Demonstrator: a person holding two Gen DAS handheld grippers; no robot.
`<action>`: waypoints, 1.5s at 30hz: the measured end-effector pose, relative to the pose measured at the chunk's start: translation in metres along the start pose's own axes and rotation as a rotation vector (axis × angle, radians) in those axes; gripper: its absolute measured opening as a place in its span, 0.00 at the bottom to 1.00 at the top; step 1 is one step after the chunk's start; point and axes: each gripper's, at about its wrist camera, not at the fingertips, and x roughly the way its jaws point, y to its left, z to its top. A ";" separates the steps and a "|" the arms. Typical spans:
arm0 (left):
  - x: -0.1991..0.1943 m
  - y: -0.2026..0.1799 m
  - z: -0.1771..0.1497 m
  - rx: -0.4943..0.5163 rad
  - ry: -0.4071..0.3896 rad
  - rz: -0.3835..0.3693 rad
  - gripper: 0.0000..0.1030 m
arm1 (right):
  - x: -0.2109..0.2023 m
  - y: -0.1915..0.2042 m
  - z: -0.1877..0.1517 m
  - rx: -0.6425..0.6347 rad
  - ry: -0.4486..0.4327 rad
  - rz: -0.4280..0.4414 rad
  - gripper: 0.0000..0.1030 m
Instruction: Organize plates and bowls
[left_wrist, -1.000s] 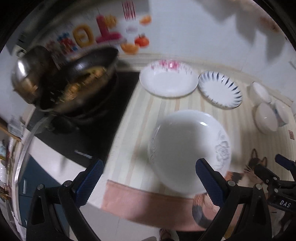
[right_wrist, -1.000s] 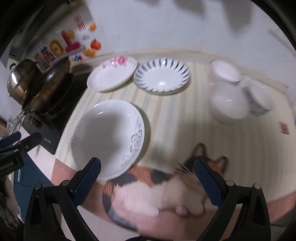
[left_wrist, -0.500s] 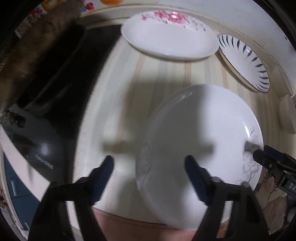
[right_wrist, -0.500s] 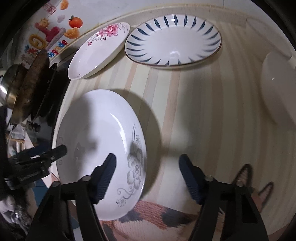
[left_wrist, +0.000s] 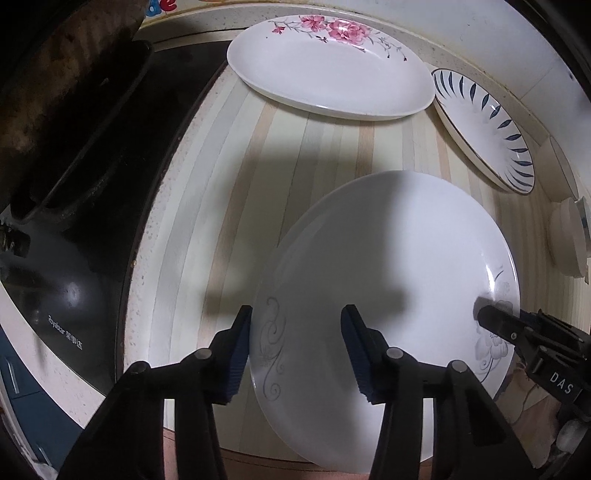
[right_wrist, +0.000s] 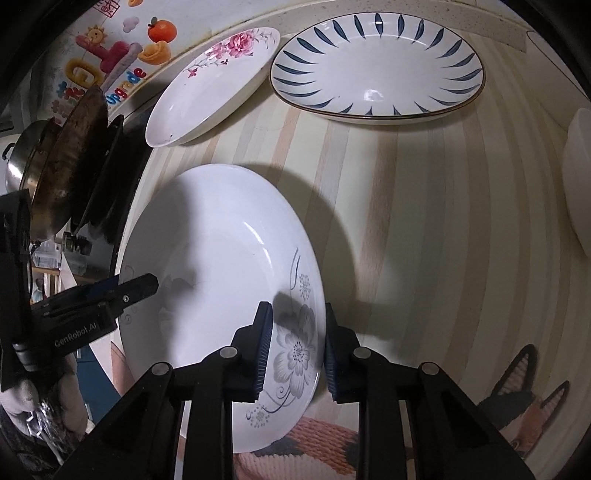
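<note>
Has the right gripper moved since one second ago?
Yes. The right gripper came forward and down toward the grey-flower plate; its fingers now straddle the rim.

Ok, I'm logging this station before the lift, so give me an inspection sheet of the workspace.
Surface: striped counter, partly shadowed.
Job's things: grey-flower plate nearest; pink-flower plate and blue-leaf plate behind it; white bowls at right.
Clutter: dark pan and steel pot on the black cooktop.
Grippers: left tongs straddle the grey-flower plate's left rim, right tongs its right rim; jaws apart, not pressed on the rim.
Cables: nothing seen.
Surroundings: cat-pattern mat along the counter's near edge; colourful wall stickers.
</note>
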 end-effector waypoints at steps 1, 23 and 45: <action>-0.002 0.001 -0.001 0.001 -0.003 -0.001 0.44 | 0.000 0.000 0.000 0.001 0.000 -0.002 0.27; -0.038 -0.102 -0.012 0.136 -0.063 -0.058 0.44 | -0.082 -0.056 -0.043 0.059 -0.063 -0.042 0.27; 0.017 -0.185 -0.014 0.216 0.019 -0.036 0.44 | -0.090 -0.142 -0.086 0.158 -0.029 -0.072 0.27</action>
